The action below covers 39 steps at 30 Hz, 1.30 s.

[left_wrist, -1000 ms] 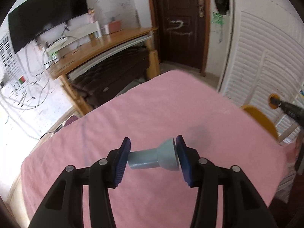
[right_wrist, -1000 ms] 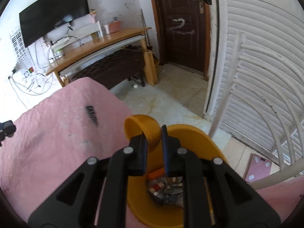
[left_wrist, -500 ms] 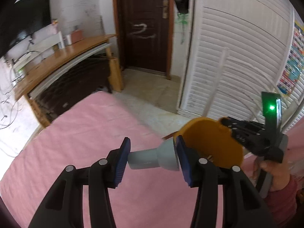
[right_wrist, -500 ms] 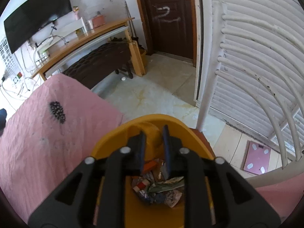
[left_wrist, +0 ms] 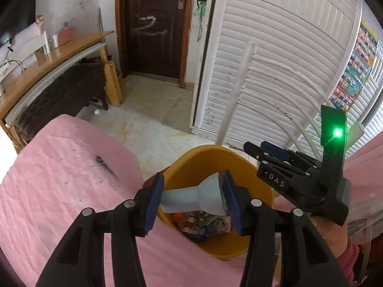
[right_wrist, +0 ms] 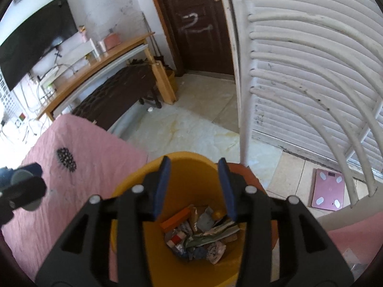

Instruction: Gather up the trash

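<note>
My left tongs (left_wrist: 191,195), easing apart, grasp a grey funnel (left_wrist: 195,197) over the yellow bin (left_wrist: 261,165); my right tongs (right_wrist: 194,186) widen, empty.

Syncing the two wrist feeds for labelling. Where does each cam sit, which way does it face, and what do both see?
Left wrist: on the left gripper, angled down over the orange bin; its jaws, opening, with the grey funnel-shaped piece between them; right gripper, hand.
Right wrist: on the right gripper, angled down into the bin; jaws opening, nothing between; left gripper at the left edge.
Shared: bin, trash, pink cloth, door.
</note>
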{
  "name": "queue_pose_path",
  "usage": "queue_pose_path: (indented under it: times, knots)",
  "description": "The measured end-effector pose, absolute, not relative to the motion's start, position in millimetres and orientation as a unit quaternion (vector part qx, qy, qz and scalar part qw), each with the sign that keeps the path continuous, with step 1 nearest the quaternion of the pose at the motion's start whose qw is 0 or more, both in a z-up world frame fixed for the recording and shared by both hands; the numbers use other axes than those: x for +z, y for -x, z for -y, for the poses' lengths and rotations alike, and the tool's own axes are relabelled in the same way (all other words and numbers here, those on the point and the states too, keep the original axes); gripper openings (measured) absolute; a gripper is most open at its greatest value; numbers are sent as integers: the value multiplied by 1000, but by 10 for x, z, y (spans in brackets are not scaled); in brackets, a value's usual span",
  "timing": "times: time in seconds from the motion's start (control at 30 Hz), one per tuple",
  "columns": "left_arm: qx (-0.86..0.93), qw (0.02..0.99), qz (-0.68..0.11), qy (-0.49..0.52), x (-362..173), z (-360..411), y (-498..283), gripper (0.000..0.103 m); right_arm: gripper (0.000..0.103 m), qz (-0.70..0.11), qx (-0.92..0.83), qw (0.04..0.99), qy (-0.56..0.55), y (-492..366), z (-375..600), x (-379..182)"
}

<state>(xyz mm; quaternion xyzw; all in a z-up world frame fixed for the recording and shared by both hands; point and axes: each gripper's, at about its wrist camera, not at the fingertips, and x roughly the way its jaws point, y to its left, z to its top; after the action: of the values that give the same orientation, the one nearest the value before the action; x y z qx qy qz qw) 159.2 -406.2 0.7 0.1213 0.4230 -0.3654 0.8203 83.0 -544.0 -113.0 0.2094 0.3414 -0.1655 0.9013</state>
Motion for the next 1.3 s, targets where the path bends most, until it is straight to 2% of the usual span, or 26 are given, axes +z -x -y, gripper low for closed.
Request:
queue_pose_path:
  times: [0.13,0.33,0.43,0.47,0.6,0.77,0.87,1.3]
  knots:
    - [-374,816,-426,-113,-3,4082,-1572,69,39,-331,-174,901,-219,-766,5513,-1093]
    - [-367,829,-409,-103,72,3888,-1530,72,41,-319,-175,906,-216,-724,5459,-1001]
    - [-356,845,-389,-90,151,3678,-1514,79,65,-304,-174,914,-206,-695,5351,-893]
    - [-349,854,-377,-86,186,3566,-1496,80,70,-299,-173,917,-201,-682,5305,-851]
    - [-326,876,-347,-78,316,3216,-1455,85,83,-278,-158,931,-175,-650,5020,-647]
    - [-285,909,-298,-60,514,2619,-1348,90,92,-255,-131,947,-147,-660,4613,-417]
    - [-260,922,-285,-45,589,2268,-1290,93,93,-244,-101,956,-131,-678,4286,-294]
    - [-151,961,-233,3,789,938,-946,96,95,-230,2,970,-76,-707,3067,-37]
